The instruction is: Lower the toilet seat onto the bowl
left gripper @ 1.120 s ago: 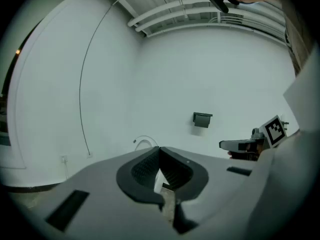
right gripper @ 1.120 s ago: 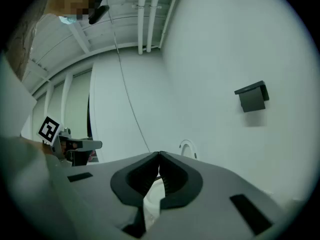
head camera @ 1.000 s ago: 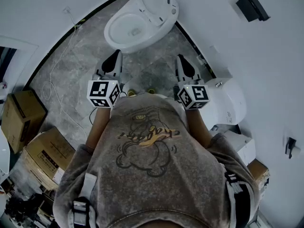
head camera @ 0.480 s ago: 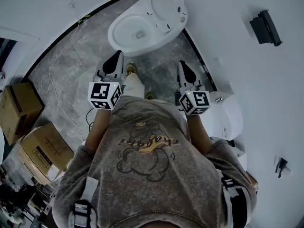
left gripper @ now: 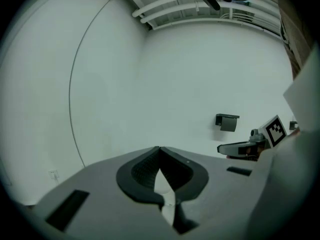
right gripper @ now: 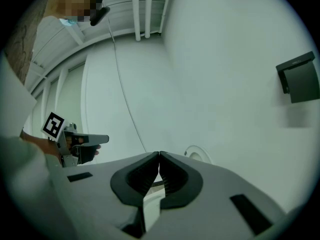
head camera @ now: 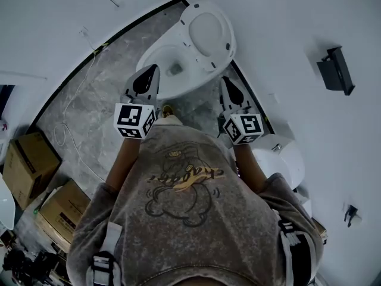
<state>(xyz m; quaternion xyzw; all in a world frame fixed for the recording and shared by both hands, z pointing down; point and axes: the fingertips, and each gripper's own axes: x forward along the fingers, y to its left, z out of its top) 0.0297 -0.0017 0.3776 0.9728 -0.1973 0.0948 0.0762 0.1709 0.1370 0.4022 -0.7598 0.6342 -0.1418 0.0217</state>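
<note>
The white toilet stands at the top of the head view. Its bowl [head camera: 169,70] is uncovered, and the seat and lid [head camera: 208,31] stand up against the wall behind it. My left gripper [head camera: 152,70] hangs just over the bowl's near left rim, shut and empty. My right gripper [head camera: 224,82] is level with the bowl's right side, also shut and empty. In the left gripper view the jaws [left gripper: 160,149] meet in front of bare wall. In the right gripper view the jaws [right gripper: 159,154] meet, with the top of the raised lid [right gripper: 197,155] just beyond them.
Cardboard boxes [head camera: 24,159] stand on the grey floor at the left. A white rounded unit [head camera: 280,157] sits close to my right arm. A black holder [head camera: 335,70] hangs on the right wall. A thin cable [head camera: 71,100] trails across the floor.
The person has stepped toward the toilet, so the bowl now lies right by both grippers' tips. Both grippers stay shut and hold nothing.
</note>
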